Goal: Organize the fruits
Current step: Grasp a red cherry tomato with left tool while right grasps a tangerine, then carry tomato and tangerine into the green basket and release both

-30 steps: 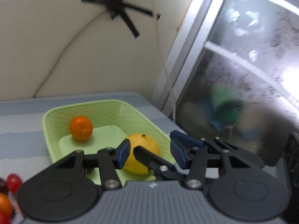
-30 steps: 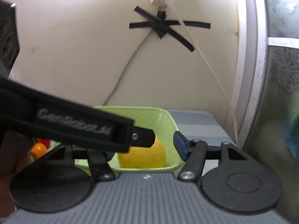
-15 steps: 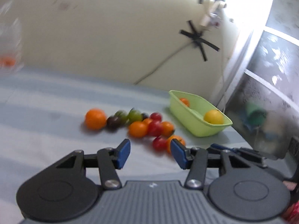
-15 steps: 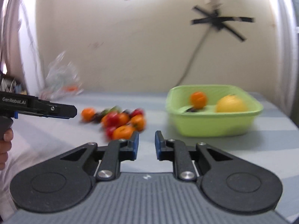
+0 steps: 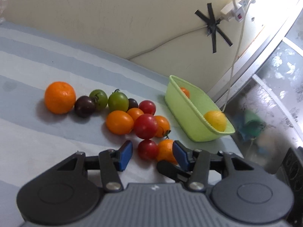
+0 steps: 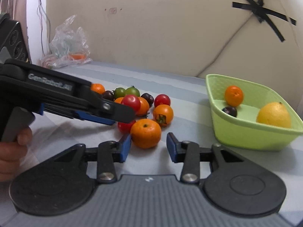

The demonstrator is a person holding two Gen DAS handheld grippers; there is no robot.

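Observation:
A pile of red, orange, green and dark tomatoes (image 5: 132,113) lies on the striped cloth, with a big orange (image 5: 59,97) at its left end. My left gripper (image 5: 152,155) hangs low over the pile's near edge, jaws closing. A red tomato (image 5: 147,149) and a mandarin (image 5: 164,149) sit between its pads, untouched. The right gripper (image 6: 148,147) is opening, and the mandarin (image 6: 145,133) lies just ahead of its tips, free of both pads. The left gripper (image 6: 121,113) reaches in from the left there. The green basket (image 6: 246,132) holds a lemon (image 6: 273,115), a small orange and a dark tomato.
A crumpled plastic bag (image 6: 68,43) lies at the table's back left by the wall. A power strip with cables (image 5: 234,9) hangs on the wall above the basket (image 5: 189,111). A window frame (image 5: 265,47) borders the table on the right. A hand (image 6: 11,151) holds the left gripper.
Both views have swung from the basket over to the fruit pile and come closer to it. The right jaws closed together, then parted again. The left jaws narrowed slightly.

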